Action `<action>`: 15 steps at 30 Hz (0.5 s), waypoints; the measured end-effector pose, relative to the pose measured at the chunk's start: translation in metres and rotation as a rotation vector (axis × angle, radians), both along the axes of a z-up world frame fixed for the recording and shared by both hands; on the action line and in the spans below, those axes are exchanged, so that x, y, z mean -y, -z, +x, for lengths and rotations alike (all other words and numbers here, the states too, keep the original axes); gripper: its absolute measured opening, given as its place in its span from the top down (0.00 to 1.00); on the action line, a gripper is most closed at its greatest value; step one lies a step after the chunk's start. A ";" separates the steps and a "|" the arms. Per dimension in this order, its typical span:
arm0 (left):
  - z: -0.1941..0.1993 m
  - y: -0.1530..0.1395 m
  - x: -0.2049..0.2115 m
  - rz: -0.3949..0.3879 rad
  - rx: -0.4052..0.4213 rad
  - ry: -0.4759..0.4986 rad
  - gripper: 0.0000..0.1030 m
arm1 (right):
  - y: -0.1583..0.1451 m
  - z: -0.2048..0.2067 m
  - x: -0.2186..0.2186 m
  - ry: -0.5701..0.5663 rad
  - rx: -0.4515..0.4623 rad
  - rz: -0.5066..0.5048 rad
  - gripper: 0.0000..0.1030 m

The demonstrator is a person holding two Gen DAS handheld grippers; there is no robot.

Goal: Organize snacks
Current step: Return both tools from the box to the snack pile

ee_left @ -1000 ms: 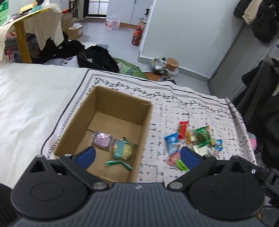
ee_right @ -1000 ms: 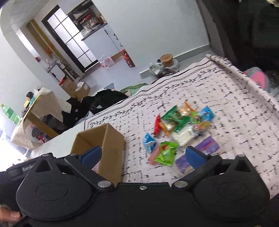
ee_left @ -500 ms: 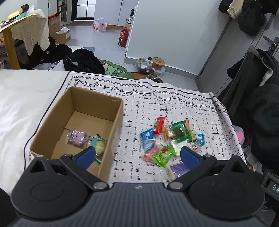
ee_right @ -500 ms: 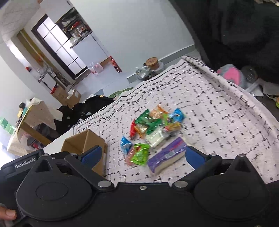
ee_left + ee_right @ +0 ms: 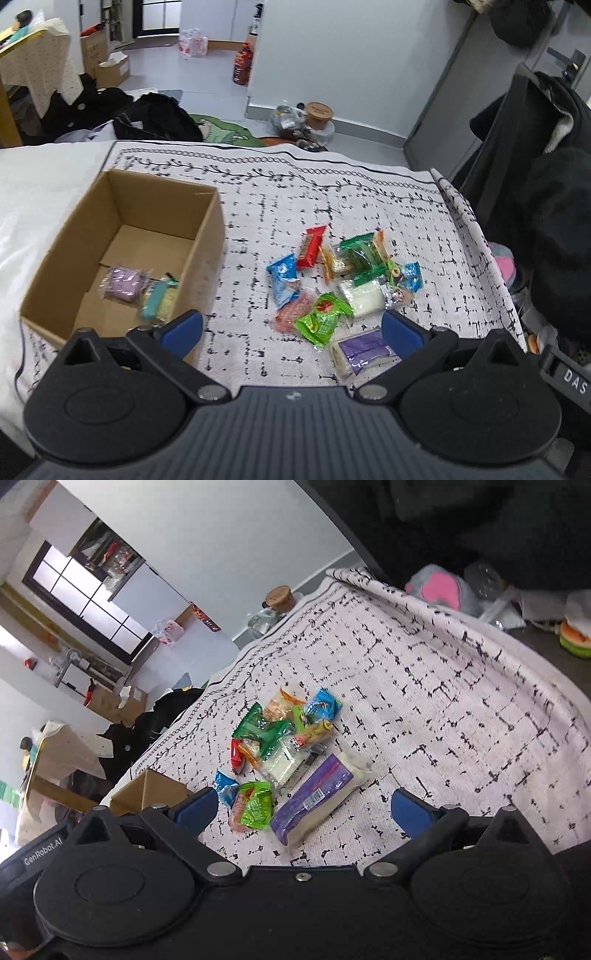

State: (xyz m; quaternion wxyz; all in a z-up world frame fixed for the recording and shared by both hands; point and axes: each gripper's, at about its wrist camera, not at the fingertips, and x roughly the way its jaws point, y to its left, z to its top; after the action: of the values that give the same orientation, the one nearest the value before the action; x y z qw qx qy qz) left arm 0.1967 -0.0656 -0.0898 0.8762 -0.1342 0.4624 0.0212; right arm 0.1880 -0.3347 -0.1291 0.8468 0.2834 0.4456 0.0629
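Two grippers, left [image 5: 291, 328] and right [image 5: 301, 808], are held with fingers wide and empty above a patterned white cloth [image 5: 369, 206]. Colourful wrapped snacks [image 5: 340, 280] are piled right of an open brown cardboard box [image 5: 207, 236] containing two packets.

- left wrist view looks from above and behind its own fingers, forward and down over the patterned cloth [image 5: 332, 192], level, fairly near.
- it takes in the cardboard box [image 5: 122, 206] on the left and the snack pile [image 5: 340, 280] ahead.
- right wrist view is rolled sideways, lower, closer to the snack pile [image 5: 284, 749].
- both share the pile and the box corner [image 5: 147, 790].
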 end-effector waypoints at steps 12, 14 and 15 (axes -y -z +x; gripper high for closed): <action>0.038 0.047 0.017 -0.030 -0.050 0.072 0.21 | 0.042 0.029 -0.011 0.035 -0.103 0.048 0.21; 0.044 0.056 0.019 -0.037 -0.066 0.082 0.29 | 0.049 0.034 -0.013 0.037 -0.121 0.057 0.23; 0.047 0.060 0.020 -0.040 -0.074 0.086 0.33 | 0.053 0.037 -0.014 0.040 -0.130 0.063 0.23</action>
State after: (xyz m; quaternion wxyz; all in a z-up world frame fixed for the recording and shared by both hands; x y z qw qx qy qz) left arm 0.2437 -0.0851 -0.1500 0.8557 -0.1306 0.5003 -0.0208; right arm 0.2248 -0.3211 -0.1821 0.8079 0.3221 0.4918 0.0412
